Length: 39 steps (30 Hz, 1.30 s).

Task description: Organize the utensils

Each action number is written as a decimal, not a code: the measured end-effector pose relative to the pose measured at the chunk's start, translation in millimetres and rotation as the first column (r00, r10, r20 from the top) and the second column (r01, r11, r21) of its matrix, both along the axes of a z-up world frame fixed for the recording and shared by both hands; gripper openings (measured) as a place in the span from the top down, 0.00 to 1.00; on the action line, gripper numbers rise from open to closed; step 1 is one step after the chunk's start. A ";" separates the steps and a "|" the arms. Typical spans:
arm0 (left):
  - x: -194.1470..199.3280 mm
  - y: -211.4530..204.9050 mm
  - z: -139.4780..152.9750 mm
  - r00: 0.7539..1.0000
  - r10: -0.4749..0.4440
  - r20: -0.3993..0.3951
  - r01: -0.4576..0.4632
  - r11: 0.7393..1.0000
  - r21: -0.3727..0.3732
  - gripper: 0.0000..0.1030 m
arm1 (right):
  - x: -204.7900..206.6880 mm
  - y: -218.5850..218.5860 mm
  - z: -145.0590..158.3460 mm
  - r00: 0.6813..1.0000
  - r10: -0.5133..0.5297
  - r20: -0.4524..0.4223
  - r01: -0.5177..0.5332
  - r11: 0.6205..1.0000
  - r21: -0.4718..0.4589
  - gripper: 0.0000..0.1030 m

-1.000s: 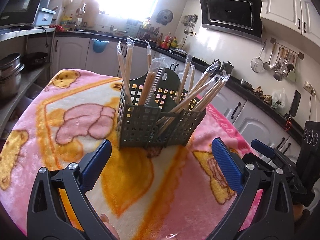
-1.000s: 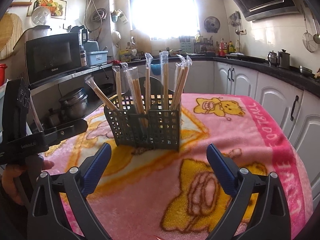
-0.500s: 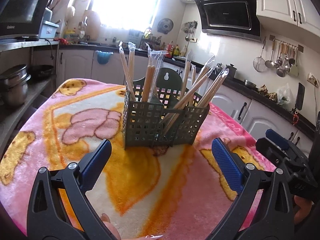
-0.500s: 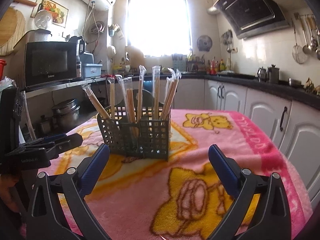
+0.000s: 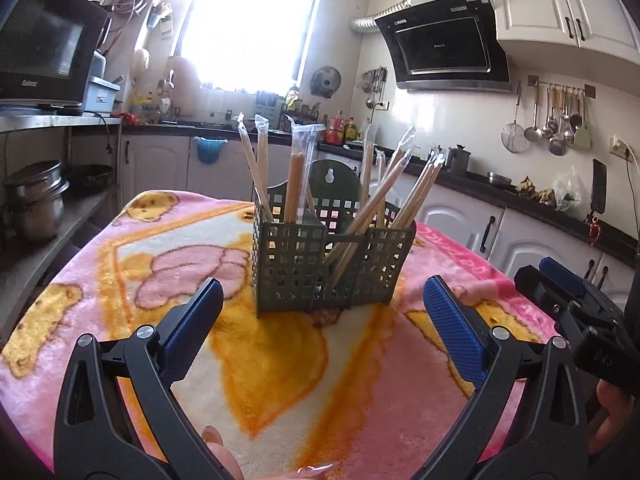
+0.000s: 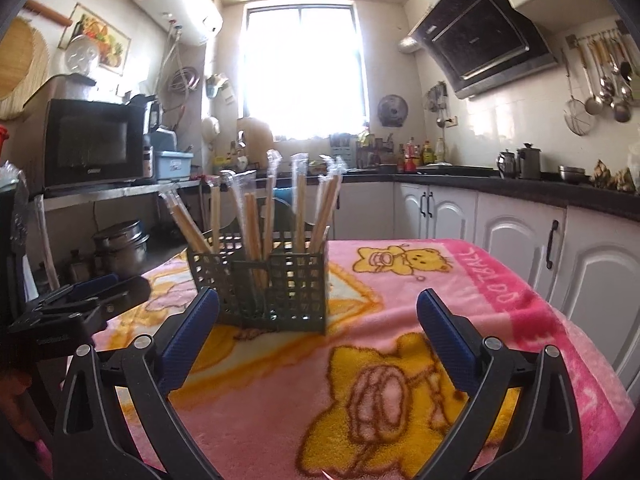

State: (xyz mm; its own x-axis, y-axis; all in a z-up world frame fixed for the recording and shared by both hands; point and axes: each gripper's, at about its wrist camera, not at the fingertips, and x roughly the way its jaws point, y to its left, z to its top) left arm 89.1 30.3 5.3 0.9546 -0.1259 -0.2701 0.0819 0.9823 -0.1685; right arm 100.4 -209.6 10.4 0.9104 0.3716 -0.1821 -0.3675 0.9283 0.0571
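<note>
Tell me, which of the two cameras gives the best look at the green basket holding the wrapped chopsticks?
The left wrist view. There the green basket sits centred and sharp, its compartments and the wrapped chopsticks easy to separate. In the right wrist view the basket is somewhat blurred, and the right gripper's blue finger hides its lower corner.

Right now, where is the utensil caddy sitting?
In both wrist views the green utensil caddy stands upright mid-blanket, ahead of both open grippers and holding the wrapped chopsticks.
</note>
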 end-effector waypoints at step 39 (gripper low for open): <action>-0.9 2.4 -1.3 1.000 0.012 -0.004 -0.012 1.000 -0.001 0.10 | -2.6 -2.0 -2.5 1.000 -0.002 -0.003 0.002 1.000 0.009 0.06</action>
State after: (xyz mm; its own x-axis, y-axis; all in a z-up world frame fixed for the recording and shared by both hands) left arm 88.2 32.7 4.0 0.9550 -0.1144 -0.2737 0.0690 0.9830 -0.1701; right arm 97.8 -211.6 8.0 0.9105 0.3716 -0.1813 -0.3657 0.9284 0.0662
